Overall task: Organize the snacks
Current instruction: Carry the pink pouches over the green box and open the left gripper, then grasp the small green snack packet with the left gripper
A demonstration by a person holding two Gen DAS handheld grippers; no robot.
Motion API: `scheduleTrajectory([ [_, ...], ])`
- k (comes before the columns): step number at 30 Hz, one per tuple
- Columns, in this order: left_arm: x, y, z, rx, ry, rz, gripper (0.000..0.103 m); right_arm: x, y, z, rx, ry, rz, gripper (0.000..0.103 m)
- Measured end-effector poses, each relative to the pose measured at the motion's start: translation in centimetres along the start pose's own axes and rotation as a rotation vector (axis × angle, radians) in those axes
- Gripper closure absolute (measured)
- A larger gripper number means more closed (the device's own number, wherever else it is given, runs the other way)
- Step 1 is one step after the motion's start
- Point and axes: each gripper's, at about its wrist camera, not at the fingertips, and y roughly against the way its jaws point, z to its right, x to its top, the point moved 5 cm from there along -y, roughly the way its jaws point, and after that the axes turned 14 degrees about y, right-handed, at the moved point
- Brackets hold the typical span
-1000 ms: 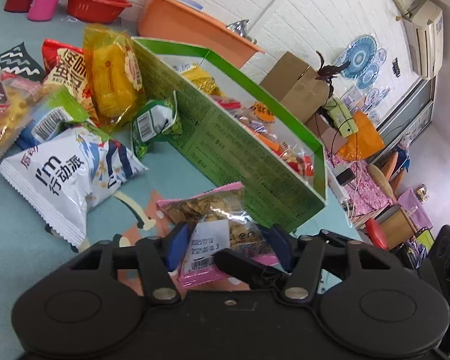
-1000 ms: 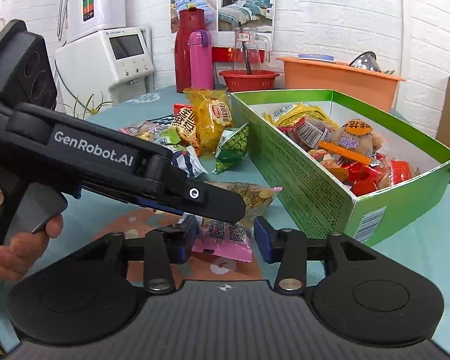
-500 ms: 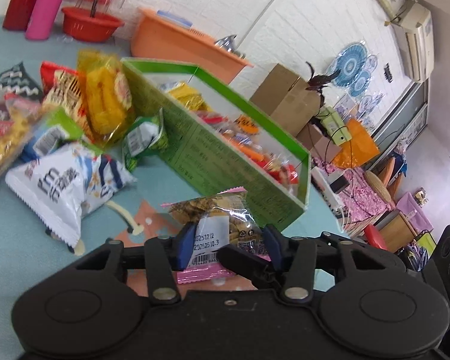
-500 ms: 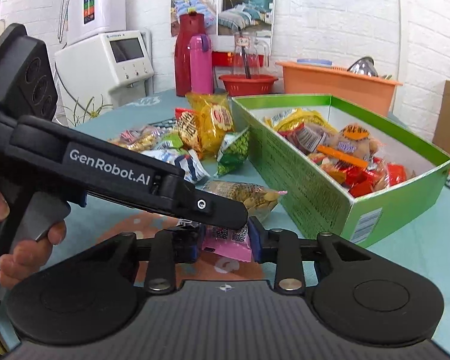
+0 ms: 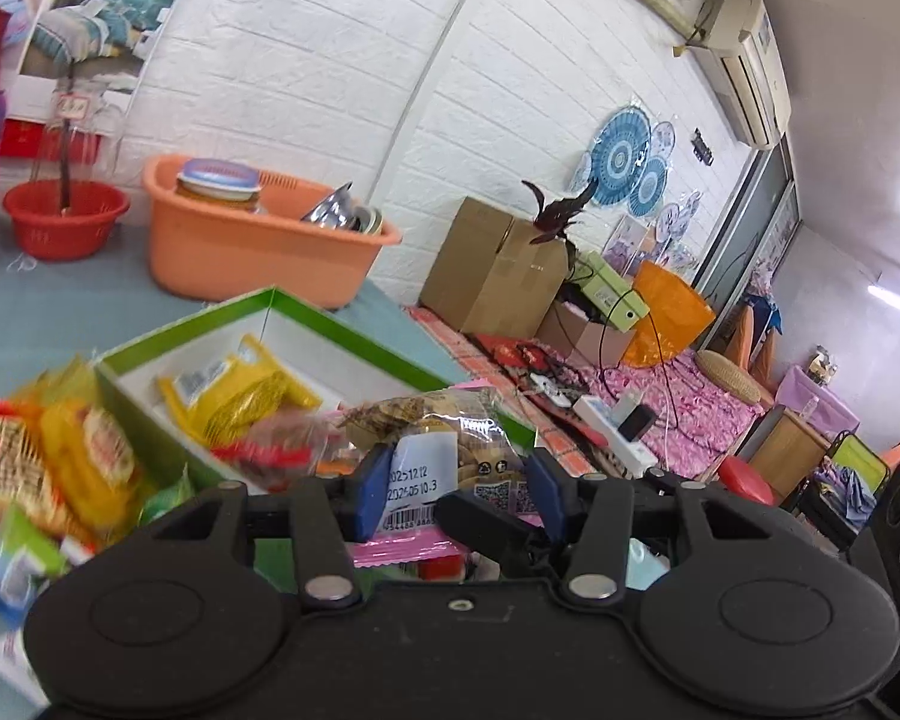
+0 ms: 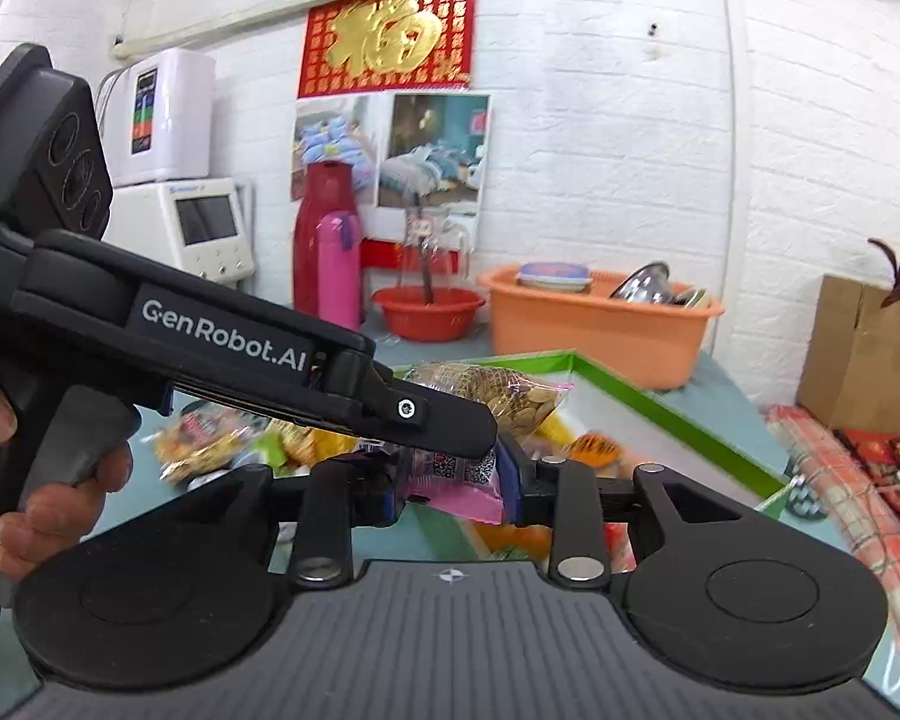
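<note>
A clear bag of round crackers (image 5: 426, 414) with pink sealed ends hangs in the air, lifted off the table. My left gripper (image 5: 456, 495) is shut on it, blue pads pressing both sides near the white date label. My right gripper (image 6: 450, 483) is shut on the bag's pink end (image 6: 450, 474) with the QR codes. In the right wrist view the left gripper's finger (image 6: 438, 414) crosses over the bag (image 6: 510, 396). Just behind and below stands the green snack box (image 5: 354, 324), its rim (image 6: 660, 402) also in the right wrist view, with yellow and red packets inside.
Loose snack bags (image 5: 90, 450) lie left of the box. Behind it stand an orange tub (image 5: 240, 252), a red basket (image 5: 66, 222) and a pink bottle (image 6: 333, 264). A cardboard box (image 5: 498, 264) sits off the table's far right. A hand (image 6: 60, 498) holds the left gripper.
The right jaws closed on the bag's pink end. Both grippers then rose together, lifting the cracker bag off the table to about the box's rim.
</note>
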Motion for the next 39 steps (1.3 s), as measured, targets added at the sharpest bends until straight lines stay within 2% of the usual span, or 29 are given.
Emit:
scheduleTrajectory([
  [6, 3.4, -4.0, -0.4, -0.006, -0.012, 0.008, 0.035, 1.1, -2.9, 2.9, -0.051, 0.032, 0.036, 0.049],
  [12, 4.9, -7.2, -2.1, -0.001, 0.001, -0.007, 0.035, 0.6, -6.0, 5.3, -0.035, 0.009, 0.021, 0.049],
  [18, 5.3, -10.1, -4.0, 0.028, 0.007, -0.03, 0.034, -0.3, -9.1, 5.7, -0.021, 0.008, -0.018, 0.049],
  [19, 5.0, -10.5, -4.4, 0.036, 0.008, -0.047, 0.028, -0.7, -9.6, 5.6, -0.018, 0.013, -0.043, 0.048],
  [20, 4.7, -10.9, -4.9, 0.045, 0.013, -0.058, 0.006, -1.1, -10.1, 5.5, -0.023, 0.026, -0.071, 0.041],
  [21, 4.4, -10.9, -5.2, 0.058, 0.021, -0.059, 0.0, -1.6, -10.6, 5.4, -0.037, 0.048, -0.111, 0.034],
  [22, 4.1, -10.8, -5.4, 0.071, 0.027, -0.051, 0.0, -2.1, -10.9, 5.2, -0.052, 0.069, -0.148, 0.013],
  [23, 3.9, -10.5, -5.6, 0.085, 0.034, -0.03, 0.0, -2.6, -10.9, 5.0, -0.071, 0.087, -0.17, 0.0],
  [25, 3.8, -9.8, -5.7, 0.09, 0.042, -0.006, 0.0, -3.2, -10.4, 4.9, -0.096, 0.106, -0.175, 0.0],
  [30, 3.8, -7.2, -4.5, 0.078, 0.065, 0.0, 0.0, -3.3, -8.7, 4.4, -0.072, 0.067, -0.174, 0.0],
  [34, 3.4, -3.6, -3.4, 0.087, 0.07, 0.021, 0.0, -1.8, -6.3, 3.5, -0.078, 0.055, -0.124, 0.0],
  [39, 1.5, 2.2, -3.4, 0.149, 0.105, 0.064, 0.0, -0.4, -2.4, 1.5, -0.027, 0.019, -0.049, 0.0],
])
